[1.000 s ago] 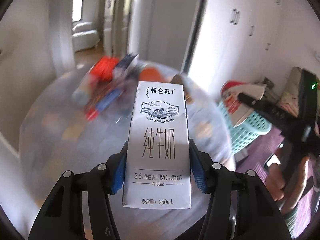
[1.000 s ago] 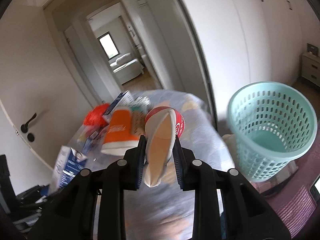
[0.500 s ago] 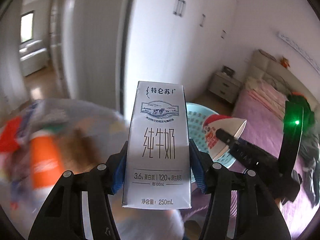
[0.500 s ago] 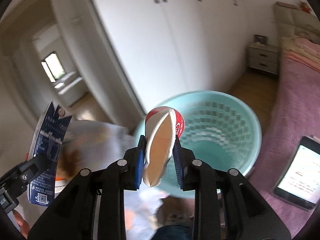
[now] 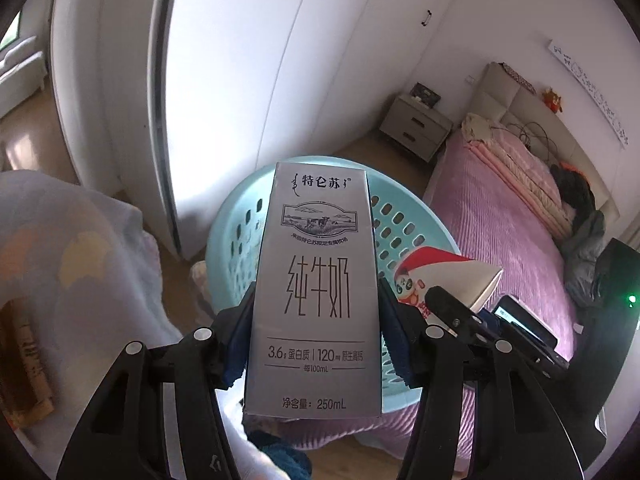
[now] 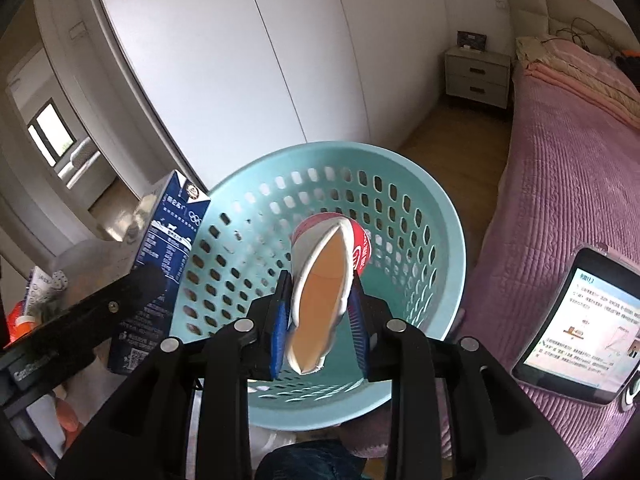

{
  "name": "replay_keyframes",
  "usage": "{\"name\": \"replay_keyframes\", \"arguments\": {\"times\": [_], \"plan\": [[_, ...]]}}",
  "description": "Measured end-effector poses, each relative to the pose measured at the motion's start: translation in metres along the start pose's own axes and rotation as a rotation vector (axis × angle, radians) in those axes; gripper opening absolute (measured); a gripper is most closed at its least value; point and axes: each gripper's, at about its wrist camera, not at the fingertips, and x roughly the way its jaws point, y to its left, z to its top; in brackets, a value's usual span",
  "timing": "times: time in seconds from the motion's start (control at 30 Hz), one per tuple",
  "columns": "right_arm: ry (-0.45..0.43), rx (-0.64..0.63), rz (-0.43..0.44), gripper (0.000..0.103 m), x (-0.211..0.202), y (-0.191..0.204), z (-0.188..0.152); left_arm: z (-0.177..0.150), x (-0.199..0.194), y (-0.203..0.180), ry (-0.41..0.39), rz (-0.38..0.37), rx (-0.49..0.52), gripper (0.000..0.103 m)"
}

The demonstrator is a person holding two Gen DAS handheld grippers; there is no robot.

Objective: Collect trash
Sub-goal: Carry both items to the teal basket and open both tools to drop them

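My left gripper (image 5: 316,344) is shut on a grey 250 mL milk carton (image 5: 316,292) and holds it upright over the near rim of a teal perforated trash basket (image 5: 240,236). My right gripper (image 6: 318,332) is shut on a squashed red-and-white paper cup (image 6: 324,284) and holds it above the open basket (image 6: 436,216). The carton's blue side (image 6: 160,268) and the left gripper show at the left of the right wrist view. The cup (image 5: 440,276) and the right gripper show at the right of the left wrist view. The basket's inside looks bare.
A table with a pale patterned cloth (image 5: 68,256) stands to the left of the basket. A bed with a pink cover (image 6: 568,184) lies to the right, with a lit tablet (image 6: 576,324) on it. White wardrobe doors (image 6: 256,60) and a nightstand (image 6: 478,72) stand behind.
Both grippers have swung right, away from the littered table, with the carton and the cup in them. They now hang over the teal basket.
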Motion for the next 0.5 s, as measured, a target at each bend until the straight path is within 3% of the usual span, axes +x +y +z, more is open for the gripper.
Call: {"name": "replay_keyframes", "arguments": {"times": [0.13, 0.2, 0.27, 0.3, 0.5], "plan": [[0.008, 0.025, 0.004, 0.027, 0.004, -0.012, -0.001, 0.009, 0.014, -0.005, 0.014, -0.005, 0.002, 0.055], [-0.002, 0.027, -0.014, 0.04, 0.002, -0.014, 0.001, 0.01, 0.019, -0.008, 0.019, 0.01, 0.009, 0.057], [-0.015, 0.031, -0.025, 0.05, -0.003, -0.014, 0.001, 0.009, 0.018, -0.005, 0.021, 0.005, 0.004, 0.066], [-0.022, 0.029, -0.028, 0.05, -0.005, -0.015, 0.0, 0.007, 0.017, -0.004, 0.017, 0.005, -0.002, 0.07], [-0.043, 0.013, 0.001, 0.05, -0.023, -0.011, -0.006, -0.002, -0.009, -0.001, -0.02, 0.006, -0.005, 0.07]]}}
